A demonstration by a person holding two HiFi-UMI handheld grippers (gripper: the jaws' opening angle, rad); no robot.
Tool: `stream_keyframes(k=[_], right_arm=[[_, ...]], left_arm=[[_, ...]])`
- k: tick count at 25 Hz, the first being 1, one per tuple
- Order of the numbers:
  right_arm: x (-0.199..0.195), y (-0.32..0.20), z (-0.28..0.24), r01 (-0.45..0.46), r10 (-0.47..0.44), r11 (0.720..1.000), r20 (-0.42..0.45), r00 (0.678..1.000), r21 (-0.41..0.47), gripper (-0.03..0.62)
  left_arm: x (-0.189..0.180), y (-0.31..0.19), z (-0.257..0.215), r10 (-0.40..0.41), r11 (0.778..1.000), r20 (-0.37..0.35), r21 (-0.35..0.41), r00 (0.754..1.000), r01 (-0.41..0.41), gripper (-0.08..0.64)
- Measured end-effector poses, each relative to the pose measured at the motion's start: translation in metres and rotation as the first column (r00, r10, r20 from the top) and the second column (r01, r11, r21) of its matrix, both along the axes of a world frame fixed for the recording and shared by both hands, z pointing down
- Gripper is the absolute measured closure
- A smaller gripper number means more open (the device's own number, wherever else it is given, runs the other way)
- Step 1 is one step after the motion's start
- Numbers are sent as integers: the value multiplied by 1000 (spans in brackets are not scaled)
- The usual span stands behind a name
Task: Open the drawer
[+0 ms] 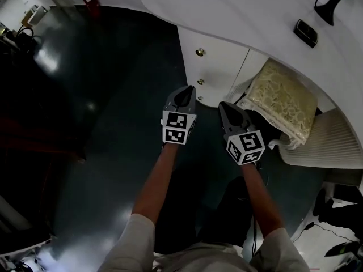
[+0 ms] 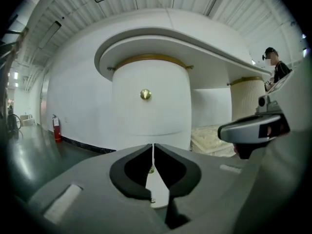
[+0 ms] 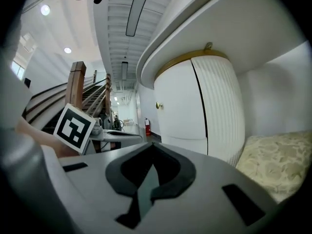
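- The left gripper point(image 1: 184, 92) is held out on a bare forearm over the dark, glossy floor point(image 1: 102, 95). Its jaws are pressed together with nothing between them.
- Just beside it is the right gripper point(image 1: 227, 107), also clenched and empty, its tips meeting in its own view.
- Both point at a white rounded cabinet point(image 1: 221, 61) under the table point(image 1: 255, 10). Neither touches it.
- The cabinet's upper drawer point(image 2: 146, 113) carries a brass knob point(image 2: 145, 94). The lower drawer point(image 1: 212, 88) has its own lower knob point(image 1: 200, 81). Both drawers are closed, so what they hold cannot be seen.
- To the right of the cabinet an open recess under the table holds a cream quilted cushion point(image 1: 281, 98), which fills most of it.
- Past the cushion stands a white ribbed pillar point(image 1: 332, 140).
- On the table top lie a small black device point(image 1: 305, 33) and a black stand point(image 1: 329, 7).
- Far off by the wall stands a red fire extinguisher point(image 2: 56, 128).
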State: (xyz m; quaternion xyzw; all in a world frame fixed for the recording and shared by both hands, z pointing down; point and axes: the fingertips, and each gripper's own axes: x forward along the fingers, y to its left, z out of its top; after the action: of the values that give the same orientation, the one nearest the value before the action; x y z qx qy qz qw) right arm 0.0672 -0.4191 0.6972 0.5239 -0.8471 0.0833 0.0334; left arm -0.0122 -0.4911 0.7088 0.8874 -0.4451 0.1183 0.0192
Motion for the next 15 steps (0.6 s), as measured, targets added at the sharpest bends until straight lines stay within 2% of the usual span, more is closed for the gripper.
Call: stream_keyframes(k=[6,9,12,15], right_arm=[[-1,-12,57,-53,53,999,61,997,6,577],[4,-22,66,-73,72,997,48,996,29,577],[16,-36,49,-95,96,993,-17,995,63,577],[33,-51,36,-126,130,990,-47,990,66,577]], left_arm=[[-1,-19,76,30,999,20,10,999,-30,548],[5,-35,98,31,999,28,14,999,-32,548],[7,-45,93,13,1000,-17,11,1000,-13,548],[14,-56,60,31,999,-62,23,998,-30,548]])
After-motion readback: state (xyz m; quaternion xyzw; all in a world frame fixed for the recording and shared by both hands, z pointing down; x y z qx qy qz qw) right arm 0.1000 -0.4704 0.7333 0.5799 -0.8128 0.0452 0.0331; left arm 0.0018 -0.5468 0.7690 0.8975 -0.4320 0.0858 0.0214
